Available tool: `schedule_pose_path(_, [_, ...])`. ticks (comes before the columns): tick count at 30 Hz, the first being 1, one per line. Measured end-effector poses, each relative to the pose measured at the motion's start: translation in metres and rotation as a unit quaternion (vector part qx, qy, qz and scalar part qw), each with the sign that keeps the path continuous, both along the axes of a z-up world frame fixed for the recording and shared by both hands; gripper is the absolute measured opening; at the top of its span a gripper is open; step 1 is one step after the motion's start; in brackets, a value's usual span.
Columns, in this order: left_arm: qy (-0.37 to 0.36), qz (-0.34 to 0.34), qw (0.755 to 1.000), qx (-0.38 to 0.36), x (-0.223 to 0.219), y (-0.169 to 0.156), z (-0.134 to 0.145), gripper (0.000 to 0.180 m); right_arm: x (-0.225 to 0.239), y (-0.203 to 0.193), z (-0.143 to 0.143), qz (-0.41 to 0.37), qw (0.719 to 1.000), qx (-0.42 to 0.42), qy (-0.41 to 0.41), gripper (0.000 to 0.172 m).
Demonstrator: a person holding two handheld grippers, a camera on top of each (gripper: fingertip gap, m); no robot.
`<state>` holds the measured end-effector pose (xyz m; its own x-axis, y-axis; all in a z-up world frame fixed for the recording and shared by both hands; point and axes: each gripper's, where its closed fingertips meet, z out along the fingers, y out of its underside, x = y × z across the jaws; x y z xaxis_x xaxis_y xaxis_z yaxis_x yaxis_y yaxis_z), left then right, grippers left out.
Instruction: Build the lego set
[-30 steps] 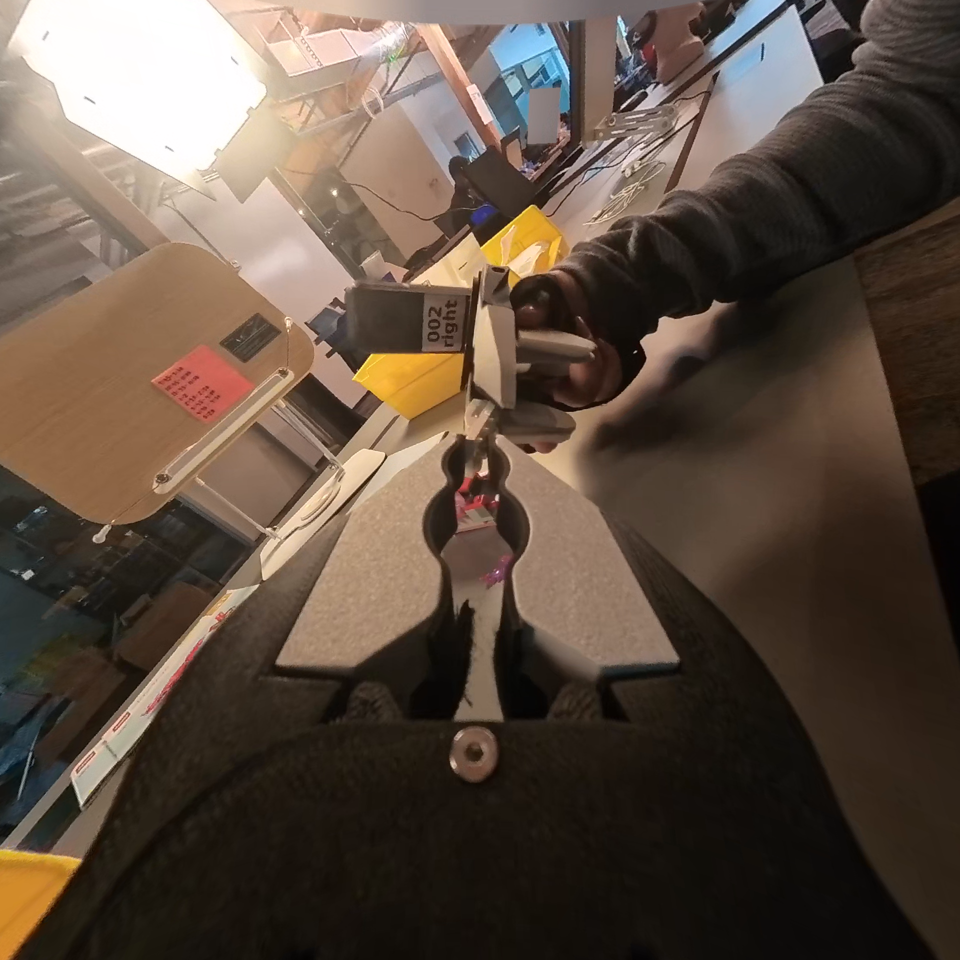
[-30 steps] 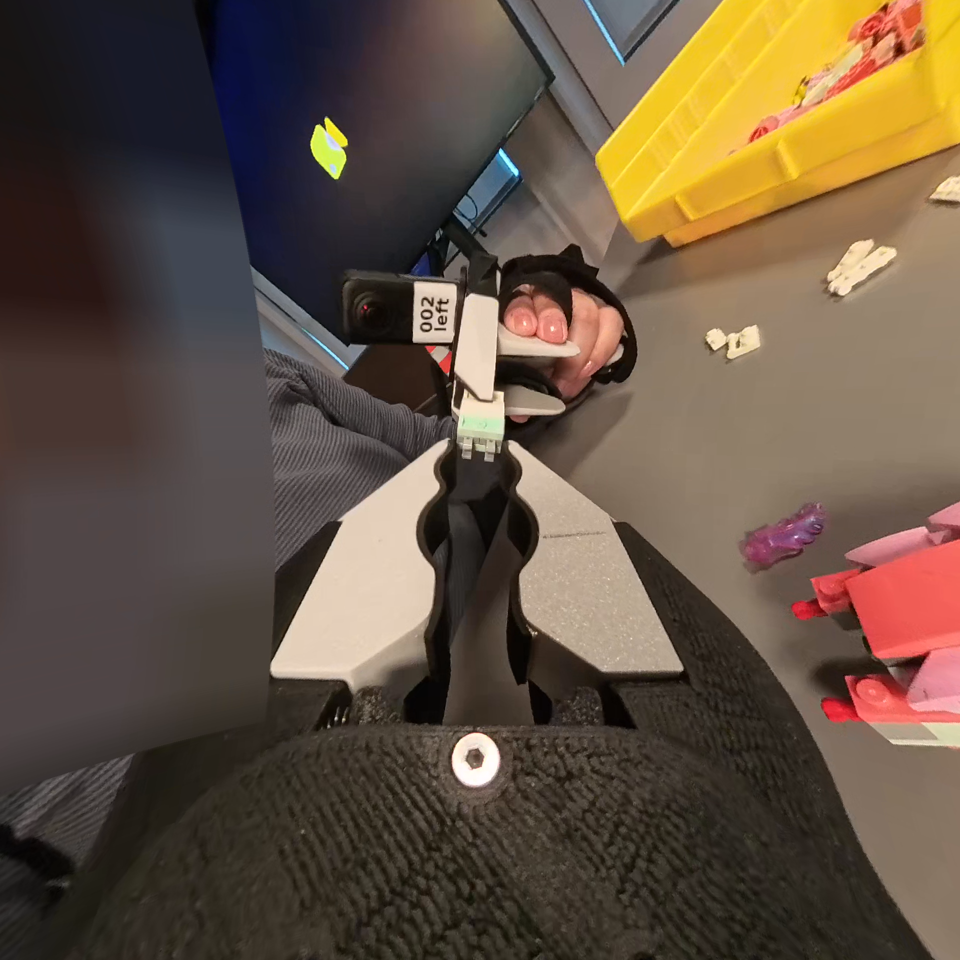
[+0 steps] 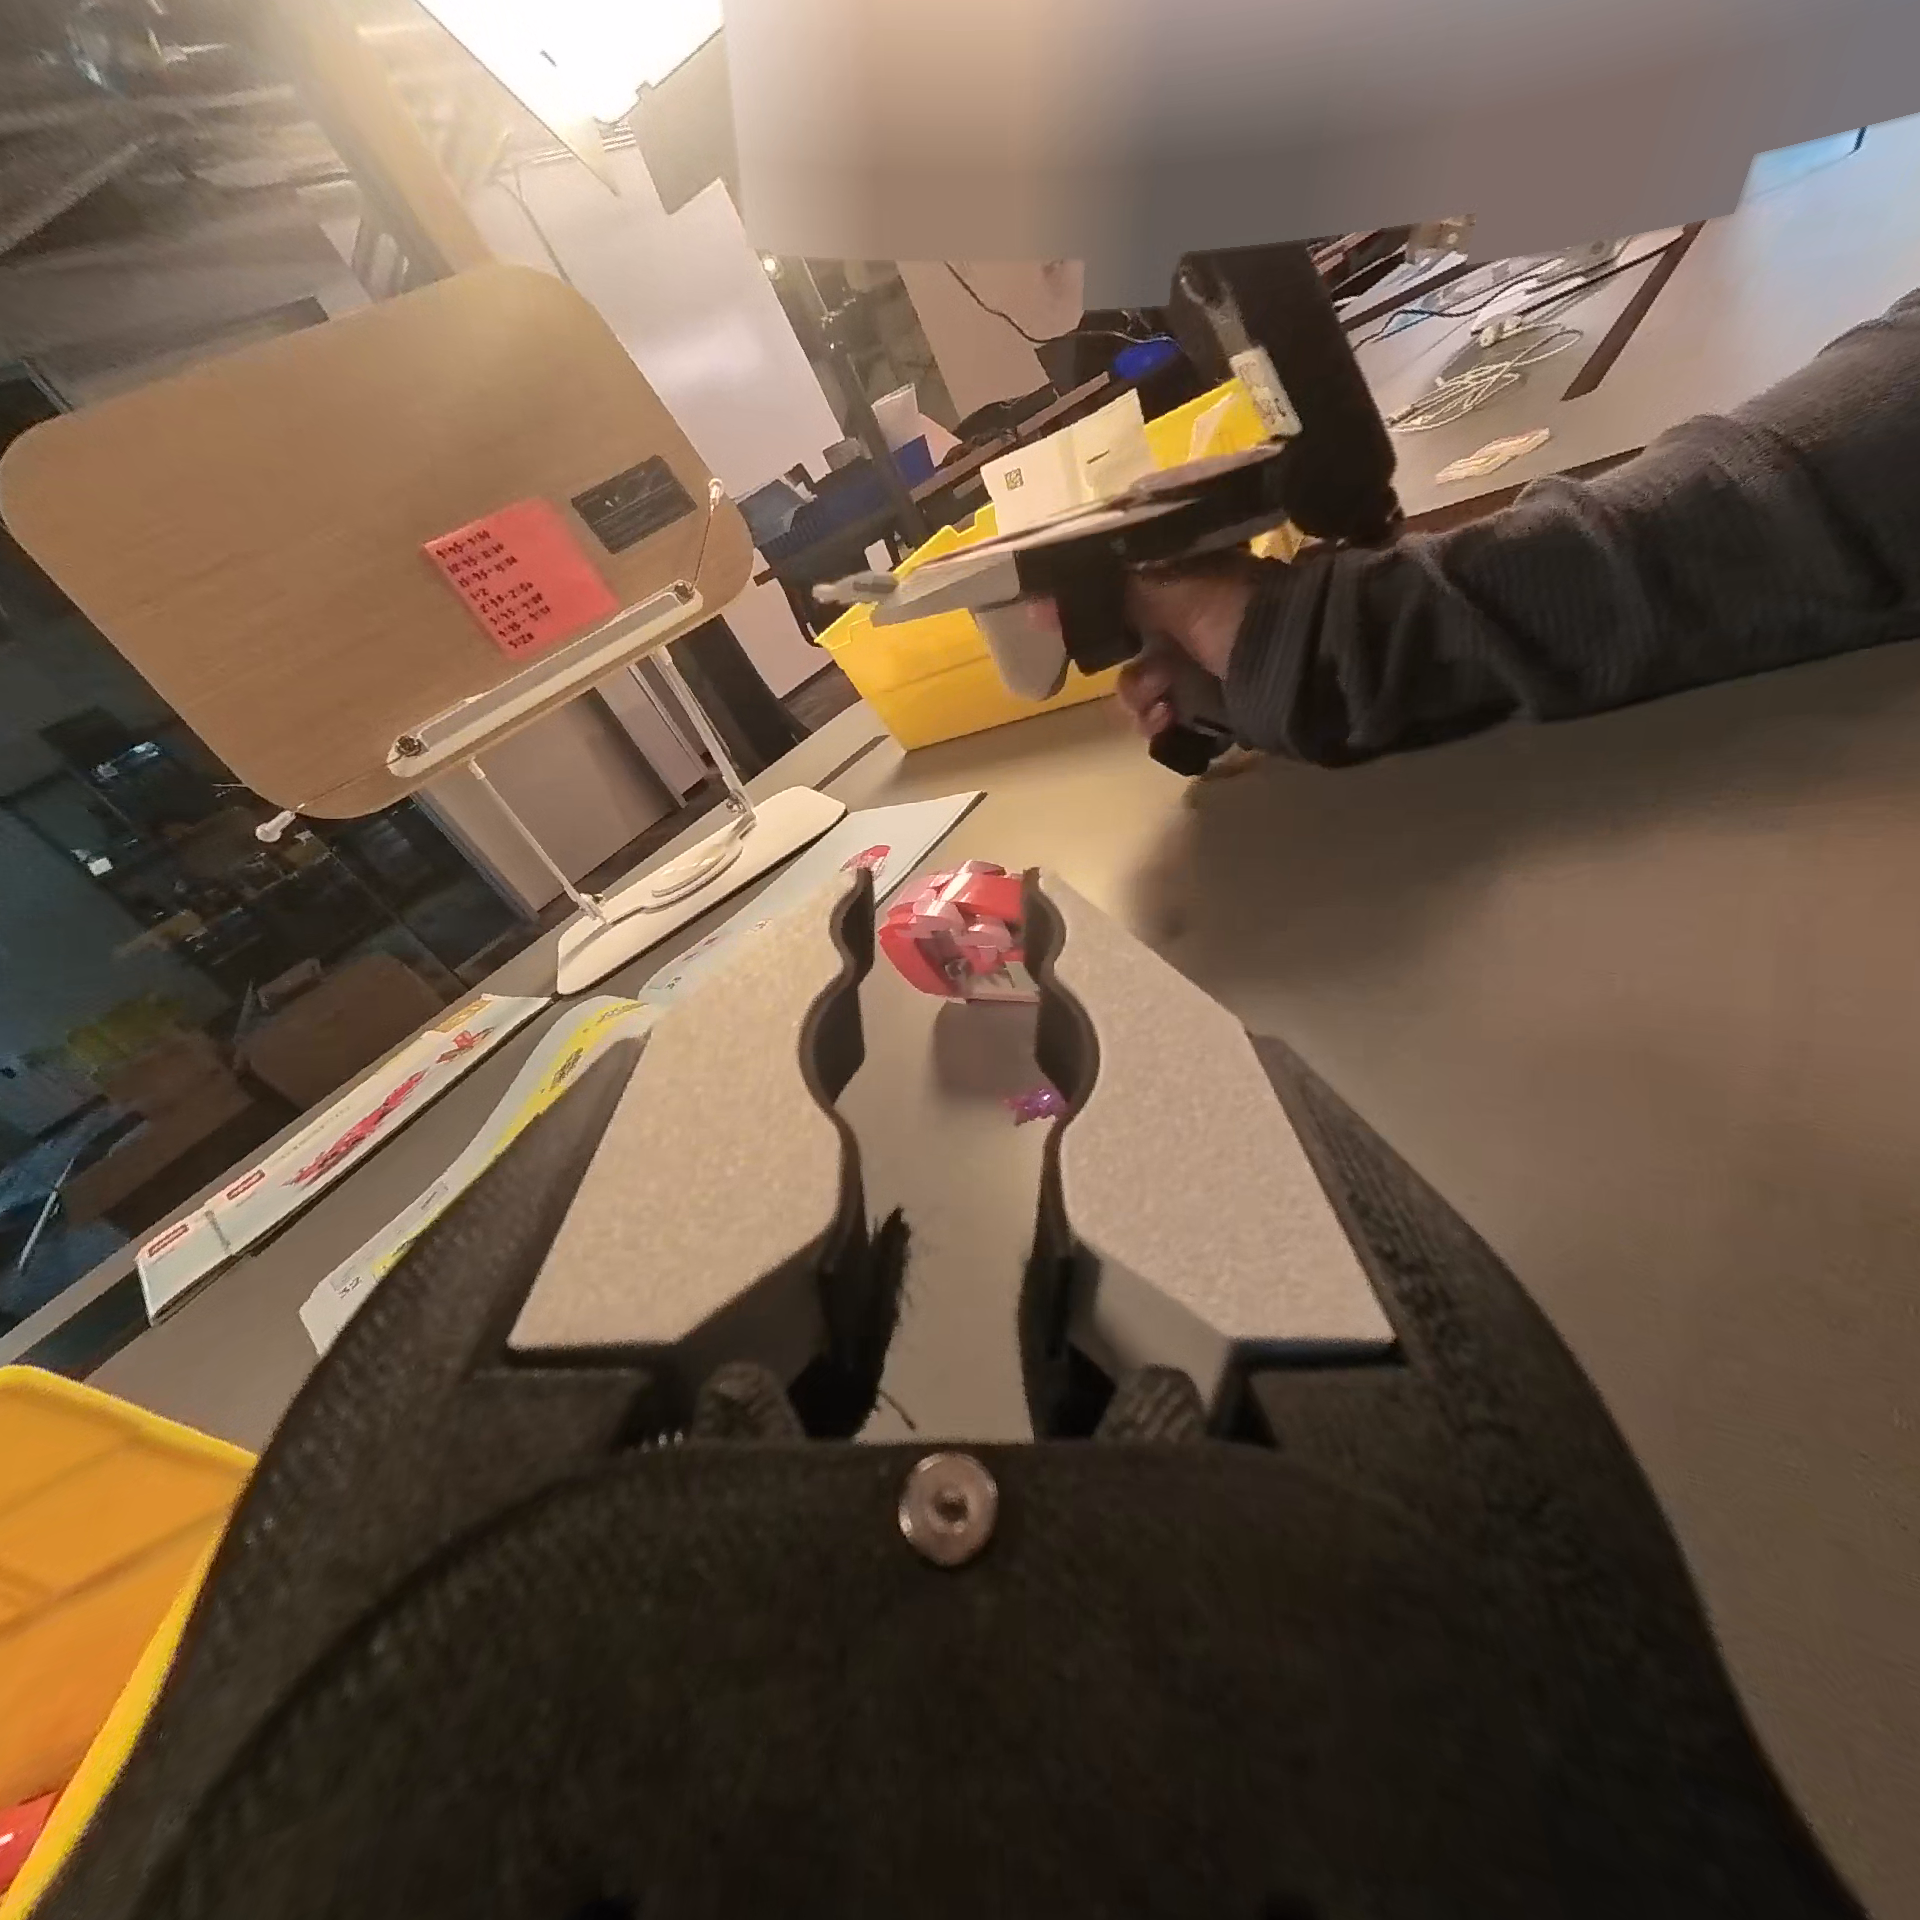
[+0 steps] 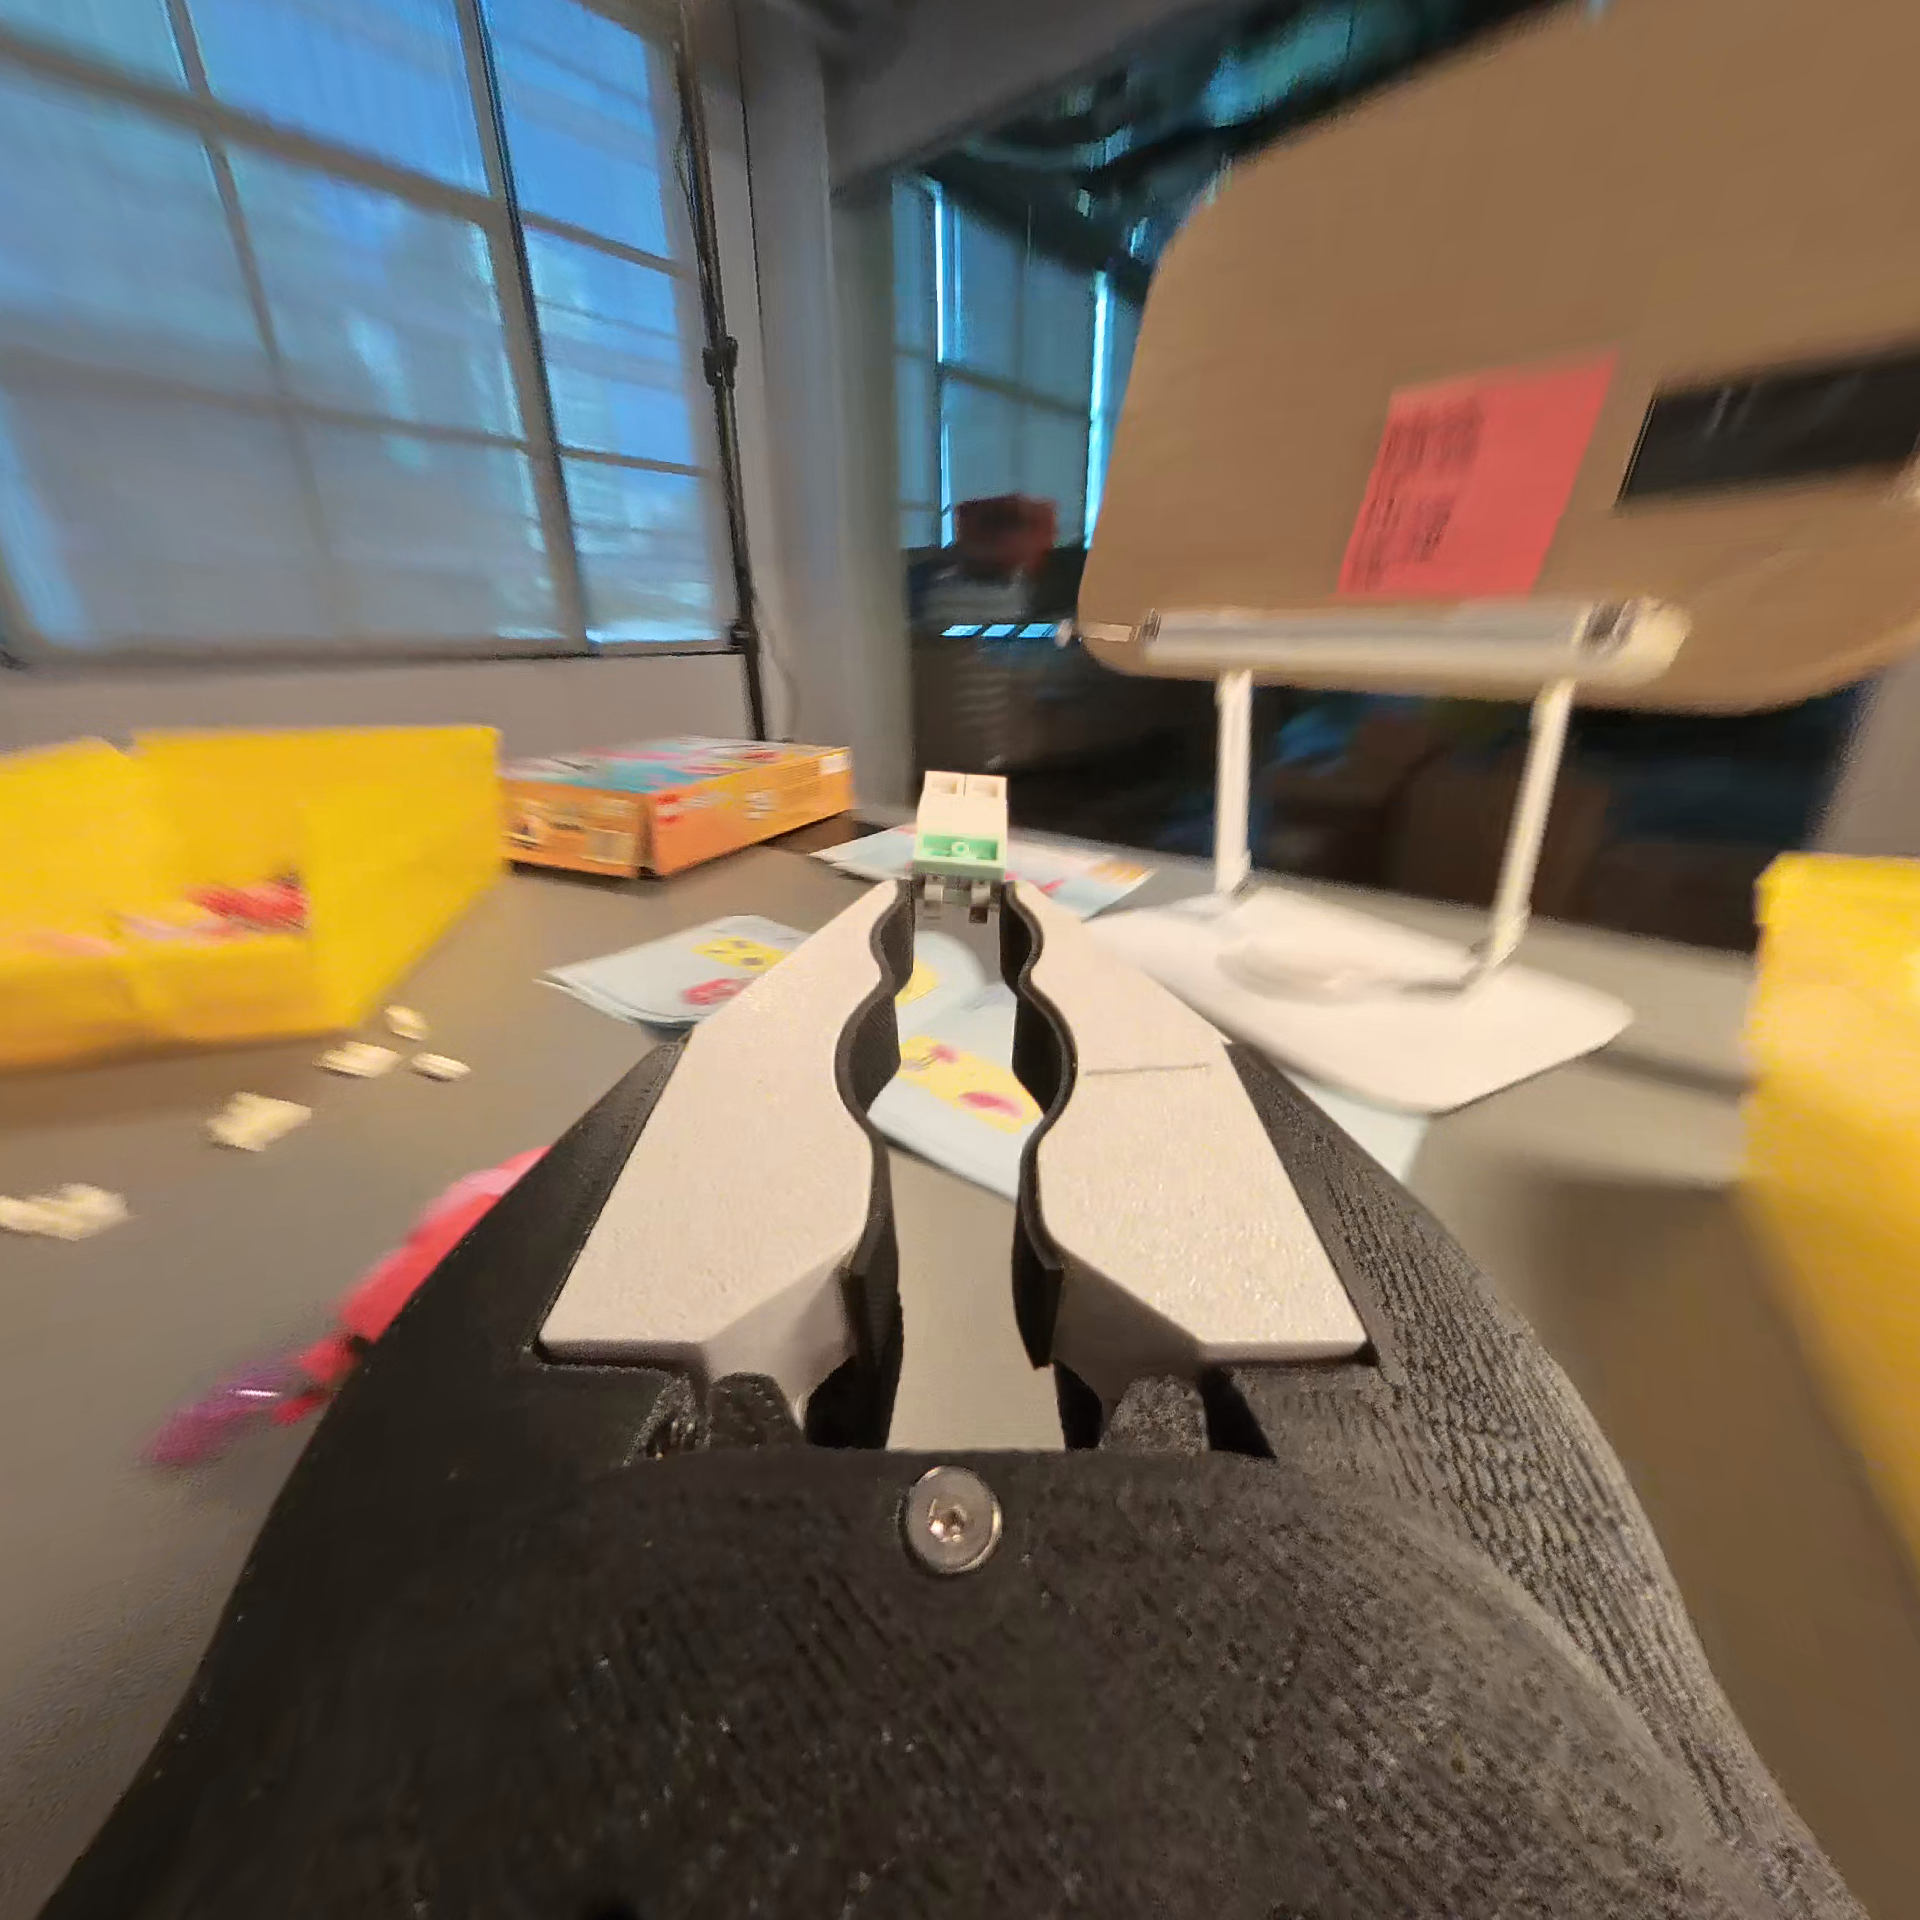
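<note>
Your left gripper (image 3: 945, 914) hangs over the grey table (image 3: 1455, 1039) with its jaws spread and nothing clamped between them. A red and pink brick model (image 3: 951, 935) lies on the table beyond the tips, seen through the gap; whether the right fingertip touches it I cannot tell. A small translucent purple piece (image 3: 1034, 1103) lies nearer you, by the inner edge of the right finger. Your right gripper (image 4: 958, 902) is clenched on a small brick assembly (image 4: 962, 831): white on top, pale green in the middle, with grey bits at the bottom where both pads press in. It stands upright out of the fingertips, raised above the table. Below and beyond it lie light-blue instruction sheets (image 4: 675, 971), and off to the right stands a wooden board on a white stand (image 4: 1455, 436) bearing a red note (image 4: 1470, 478). To the left sit a yellow bin (image 4: 239, 873), an orange box (image 4: 675, 805) and scattered small white pieces (image 4: 255, 1120). In the left wrist view your right gripper shows farther off, carried by a hand (image 3: 1174, 634) in a dark sleeve, in front of another yellow bin (image 3: 935, 655).
</note>
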<state>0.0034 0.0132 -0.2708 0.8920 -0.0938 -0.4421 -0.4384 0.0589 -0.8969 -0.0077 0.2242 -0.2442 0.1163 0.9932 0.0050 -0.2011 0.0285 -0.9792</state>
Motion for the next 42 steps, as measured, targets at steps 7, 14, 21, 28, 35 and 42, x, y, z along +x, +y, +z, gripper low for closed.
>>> schedule_pose_path(7, [-0.004,0.0,1.0,-0.004,0.0,0.001,-0.001,0.027,0.0,-0.012,0.005,-0.009,0.998,0.067,0.007,0.015])
schedule_pose_path(14, [-0.004,0.0,1.0,-0.008,0.0,0.002,-0.003,0.027,-0.001,-0.009,0.003,-0.005,0.999,0.045,0.007,0.015])
schedule_pose_path(21, [-0.004,0.0,1.0,-0.012,0.0,0.003,-0.004,0.027,-0.001,-0.006,0.002,-0.003,0.999,0.031,0.007,0.015])
schedule_pose_path(28, [-0.005,-0.001,1.0,-0.015,0.0,0.004,-0.005,0.027,-0.002,-0.007,0.0,0.001,1.0,0.028,0.002,0.015])
schedule_pose_path(35, [-0.005,-0.001,1.0,-0.018,0.001,0.004,-0.006,0.027,-0.003,-0.007,0.0,0.002,1.0,0.026,0.002,0.015])
schedule_pose_path(42, [-0.08,0.045,0.995,-0.044,-0.013,0.011,-0.006,0.029,-0.002,-0.005,0.002,-0.011,0.999,0.043,0.007,0.015])
